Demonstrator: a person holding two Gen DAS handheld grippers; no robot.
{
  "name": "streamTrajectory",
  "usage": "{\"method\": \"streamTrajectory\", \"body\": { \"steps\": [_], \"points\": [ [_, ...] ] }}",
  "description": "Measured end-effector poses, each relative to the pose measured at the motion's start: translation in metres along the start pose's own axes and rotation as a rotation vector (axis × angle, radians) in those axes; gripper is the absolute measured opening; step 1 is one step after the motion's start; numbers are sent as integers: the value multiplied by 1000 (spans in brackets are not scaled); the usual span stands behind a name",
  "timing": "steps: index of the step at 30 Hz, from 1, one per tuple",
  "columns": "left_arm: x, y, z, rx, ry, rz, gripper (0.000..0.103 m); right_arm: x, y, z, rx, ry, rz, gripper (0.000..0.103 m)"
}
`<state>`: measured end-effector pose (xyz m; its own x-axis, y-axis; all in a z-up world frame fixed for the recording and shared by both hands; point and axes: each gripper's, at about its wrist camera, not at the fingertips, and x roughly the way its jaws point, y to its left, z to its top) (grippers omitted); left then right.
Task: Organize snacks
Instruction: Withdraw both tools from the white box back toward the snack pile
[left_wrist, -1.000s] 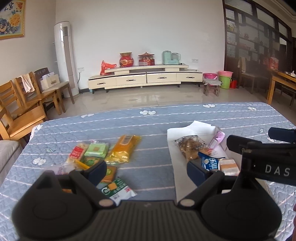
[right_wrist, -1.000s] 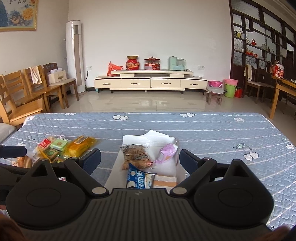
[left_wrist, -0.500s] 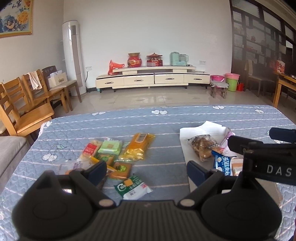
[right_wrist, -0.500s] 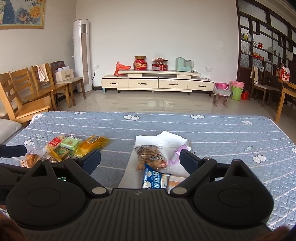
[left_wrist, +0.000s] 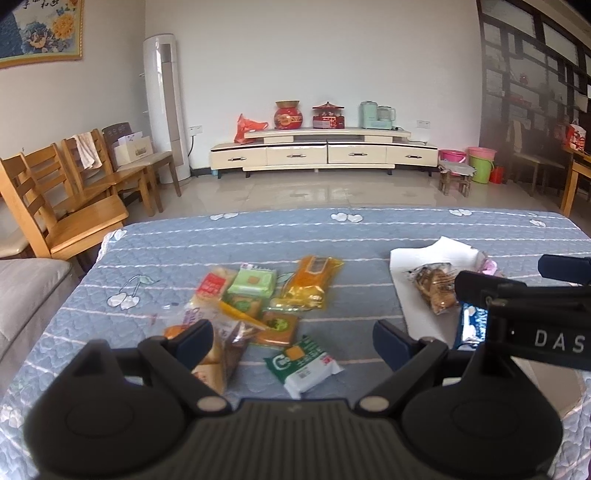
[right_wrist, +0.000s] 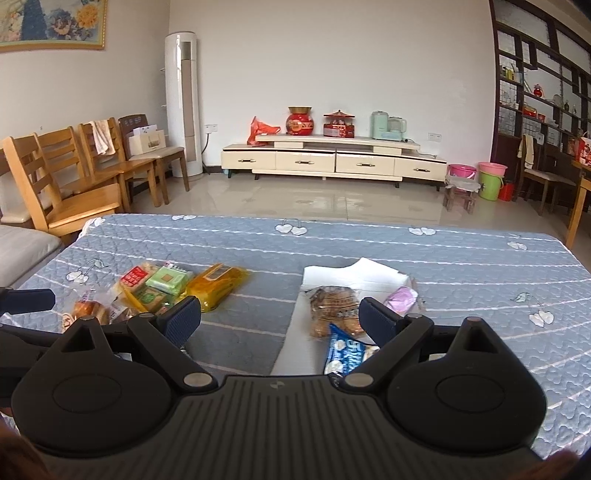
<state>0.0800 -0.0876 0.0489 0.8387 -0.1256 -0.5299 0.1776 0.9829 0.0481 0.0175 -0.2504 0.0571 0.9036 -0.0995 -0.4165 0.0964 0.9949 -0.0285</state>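
Observation:
A pile of snack packets lies on the blue quilted table (left_wrist: 258, 236): a yellow packet (left_wrist: 312, 282), a light green packet (left_wrist: 253, 282), a red packet (left_wrist: 212, 286) and a green-and-white packet (left_wrist: 301, 363). A white box (right_wrist: 345, 275) to the right holds a brown pastry pack (right_wrist: 332, 308), a blue packet (right_wrist: 347, 350) and a pink packet (right_wrist: 400, 299). My left gripper (left_wrist: 293, 338) is open and empty above the pile's near edge. My right gripper (right_wrist: 280, 317) is open and empty, just left of the box. The right gripper's side also shows in the left wrist view (left_wrist: 528, 314).
Wooden chairs (left_wrist: 74, 206) stand past the table's left edge, with a grey sofa cushion (left_wrist: 26, 291) beside it. A cream TV cabinet (left_wrist: 321, 155) and a tall white air conditioner (left_wrist: 164, 107) stand against the far wall. Buckets (right_wrist: 491, 179) and a stool stand far right.
Both grippers have drawn back and swung left, so the snack pile and the box sit further right and lower in both views. Both stay open and empty.

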Motion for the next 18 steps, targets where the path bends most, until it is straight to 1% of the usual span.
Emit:
{"method": "streamTrajectory", "body": {
  "steps": [18],
  "points": [
    [8, 31, -7, -41, 24, 40, 93, 13, 29, 5, -45, 25, 62, 103]
  ]
}}
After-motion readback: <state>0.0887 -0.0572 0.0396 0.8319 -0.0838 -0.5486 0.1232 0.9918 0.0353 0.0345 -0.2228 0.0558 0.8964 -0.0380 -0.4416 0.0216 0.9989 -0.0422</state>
